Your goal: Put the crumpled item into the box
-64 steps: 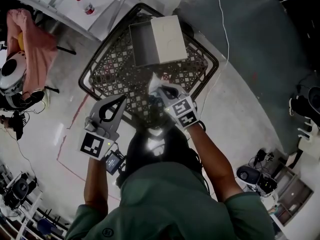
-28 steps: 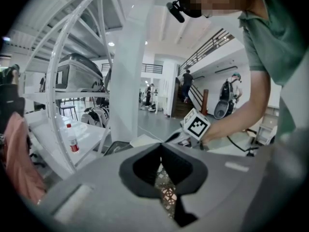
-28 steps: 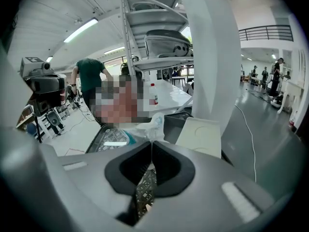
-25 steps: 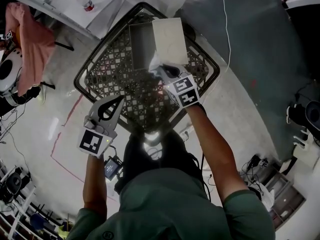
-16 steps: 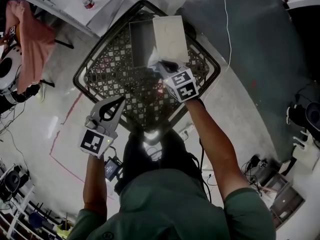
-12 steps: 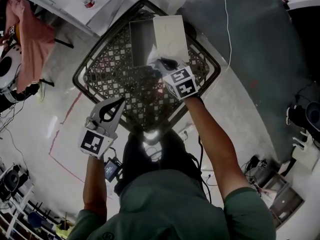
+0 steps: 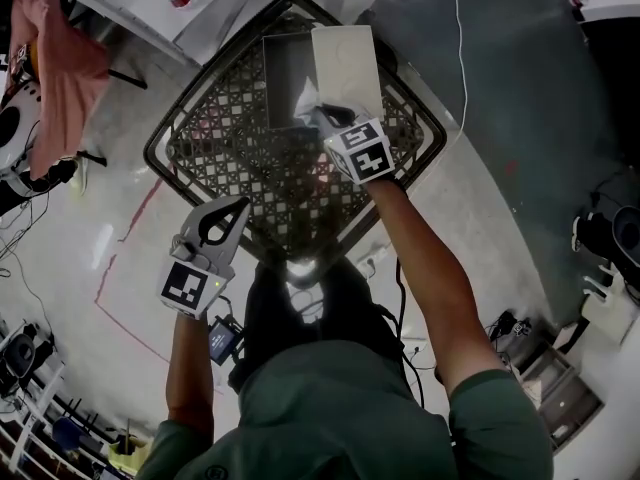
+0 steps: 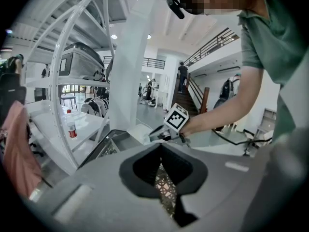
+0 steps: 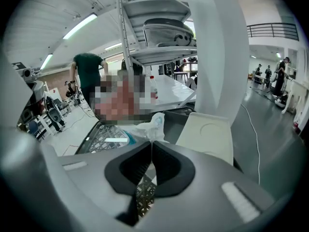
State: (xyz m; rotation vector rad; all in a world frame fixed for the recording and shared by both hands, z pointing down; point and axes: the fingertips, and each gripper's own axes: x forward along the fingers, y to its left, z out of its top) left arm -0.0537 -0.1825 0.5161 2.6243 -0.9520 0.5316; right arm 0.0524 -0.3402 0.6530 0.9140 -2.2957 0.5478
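white crumpled item [image 7: 307,99] hangs at box [image 7: 283,71] rim.

Probably a robotics lab hall: white steel racks [image 9: 161,53], floor cables [image 7: 460,43], mezzanine staircase [image 8: 211,46].

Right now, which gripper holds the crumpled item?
The right gripper, shut on the crumpled item near the box; the left gripper is shut on nothing, farther back.

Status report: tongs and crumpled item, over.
Right tongs shut on crumpled item, over near edge of box. Left tongs shut, empty, off to the side. Nothing blocking box opening.
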